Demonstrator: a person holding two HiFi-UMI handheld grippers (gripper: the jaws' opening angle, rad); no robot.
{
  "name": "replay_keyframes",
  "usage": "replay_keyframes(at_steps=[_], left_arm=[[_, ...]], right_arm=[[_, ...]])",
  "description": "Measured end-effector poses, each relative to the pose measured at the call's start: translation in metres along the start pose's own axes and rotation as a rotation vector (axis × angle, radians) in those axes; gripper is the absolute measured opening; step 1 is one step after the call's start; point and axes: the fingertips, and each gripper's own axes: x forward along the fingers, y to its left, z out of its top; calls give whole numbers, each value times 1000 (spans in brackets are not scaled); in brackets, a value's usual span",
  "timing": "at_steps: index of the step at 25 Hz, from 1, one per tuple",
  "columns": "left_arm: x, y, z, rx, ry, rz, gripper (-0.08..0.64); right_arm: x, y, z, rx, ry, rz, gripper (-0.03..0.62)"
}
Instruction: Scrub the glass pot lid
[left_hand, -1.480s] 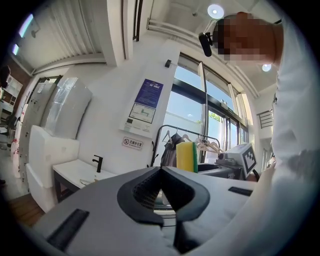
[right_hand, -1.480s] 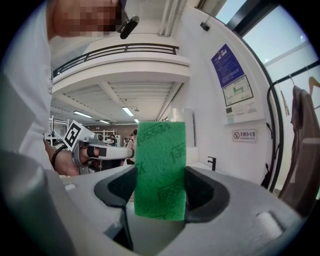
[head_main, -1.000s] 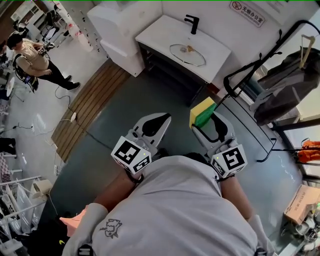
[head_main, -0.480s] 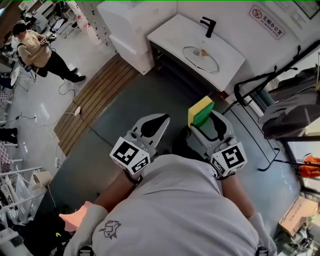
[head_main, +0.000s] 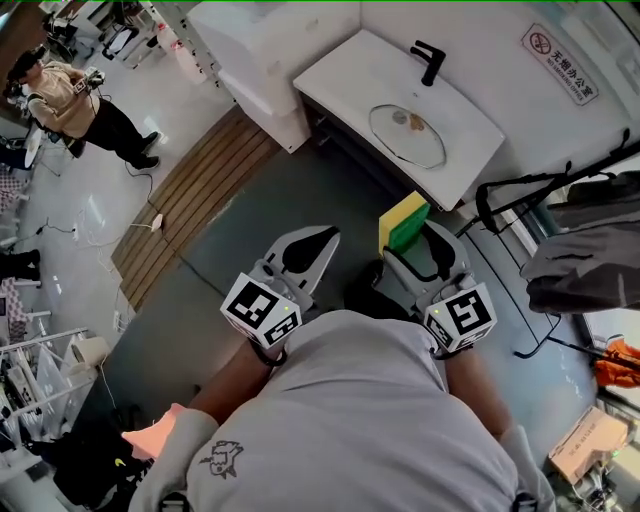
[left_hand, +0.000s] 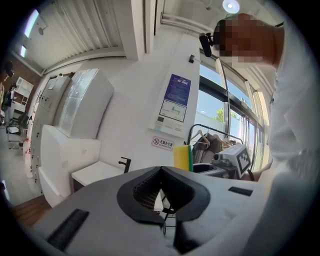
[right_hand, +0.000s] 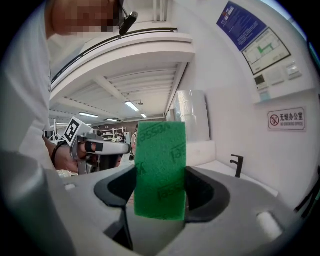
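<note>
Tongs at the ready, both held out in front of my chest: the left tongs (head_main: 328, 236) are clenched on nothing, tips pressed together. The right tongs (head_main: 416, 240) are clamped on a yellow-and-green sponge (head_main: 403, 222). It stands upright out of them, long axis in line with the jaws, its green scouring face (right_hand: 160, 170) turned toward the right gripper's camera.

The glass pot lid (head_main: 420, 148) lies flat on the white tabletop (head_main: 340, 75) near a black faucet (head_main: 430, 62). It is ahead of me and well apart from both tongs, with a stretch of dark floor (head_main: 270, 200) between. From where I stand it sits almost straight beyond the sponge, so the right hand is the nearer one. As I judge it, that is the hand to reach forward and turn the green face down onto the glass. The empty left tongs, off to the lid's left, look placed to steady the rim. No scrubbing has begun; the sponge touches nothing but its own tongs.
</note>
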Motion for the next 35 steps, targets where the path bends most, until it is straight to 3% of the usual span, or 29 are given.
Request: replay_keyframes(at_steps=[13, 25, 35], left_arm=[[148, 33, 19, 10, 40, -69, -2], [249, 50, 27, 26, 107, -267, -2], [306, 124, 46, 56, 182, -425, -2]], right_arm=[[9, -159, 16, 40, -11, -90, 296], [7, -232, 5, 111, 7, -267, 298], [72, -272, 11, 119, 71, -403, 298]])
